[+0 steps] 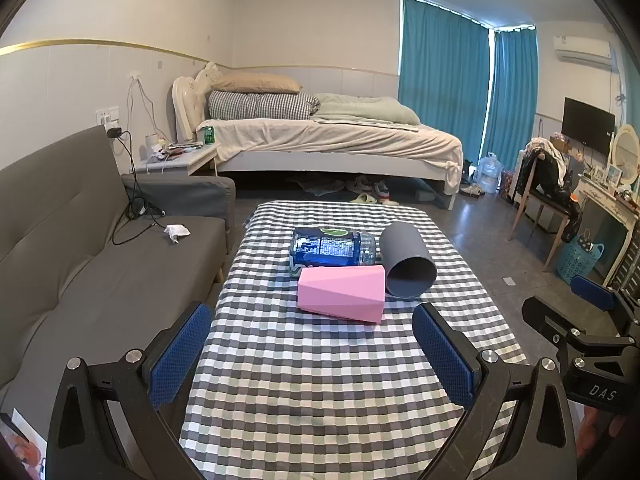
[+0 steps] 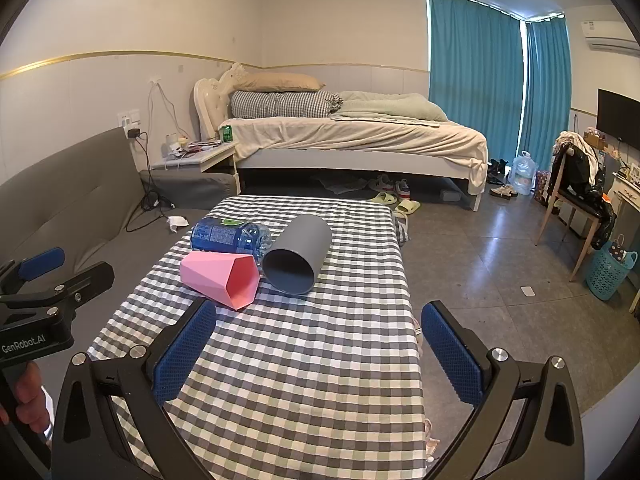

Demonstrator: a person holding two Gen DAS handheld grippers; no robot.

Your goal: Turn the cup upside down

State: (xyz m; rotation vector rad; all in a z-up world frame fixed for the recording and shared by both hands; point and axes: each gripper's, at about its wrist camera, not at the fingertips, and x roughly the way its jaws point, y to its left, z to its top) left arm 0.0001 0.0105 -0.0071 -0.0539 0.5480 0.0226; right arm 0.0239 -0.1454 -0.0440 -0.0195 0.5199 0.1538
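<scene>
Grey cup (image 1: 407, 263) (image 2: 298, 254): plain cylinder, lying on its side, open mouth toward 6 o'clock. Pink faceted cup (image 1: 341, 293) (image 2: 221, 278): also on its side, touching the grey one at 9 o'clock.

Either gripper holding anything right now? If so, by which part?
Nothing is held. The left gripper and right gripper are both open over the checkered table, short of the pink cup and grey cup, which lie on their sides.
</scene>
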